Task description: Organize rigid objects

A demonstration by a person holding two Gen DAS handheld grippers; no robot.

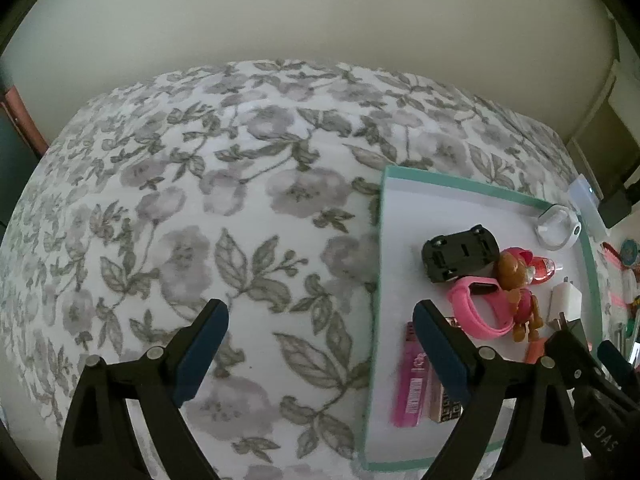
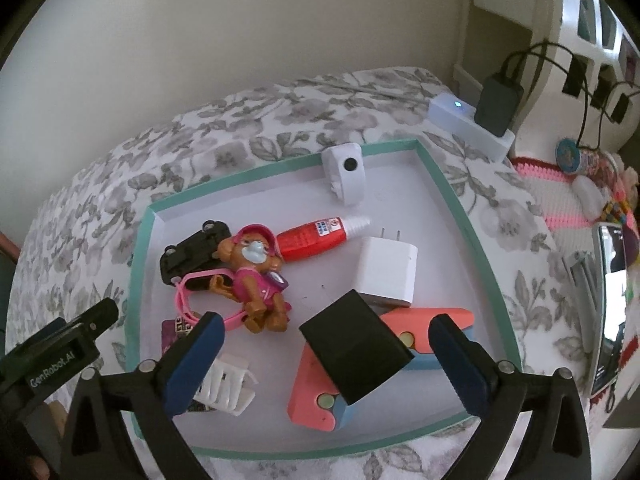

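Tray [image 2: 448, 184] already packed: toy car, figurine, chargers, all inside.
Both tools [image 1: 320, 344] [image 2: 326, 354] spread, empty; bedspread looks bare.

The bedspread [image 1: 224, 208] is white with grey flowers and leaves. The tray [image 2: 452, 184] has a teal rim and white floor. On it: a black car [image 2: 192, 252], a brown toy dog [image 2: 260, 276] in pink, a red tube [image 2: 316, 234], a white charger [image 2: 386, 272], a black block [image 2: 356, 356] and a coral-and-blue piece [image 2: 432, 320].

Floral bed [image 1: 224, 200], teal-rimmed tray [image 2: 452, 184], white box [image 2: 468, 128]
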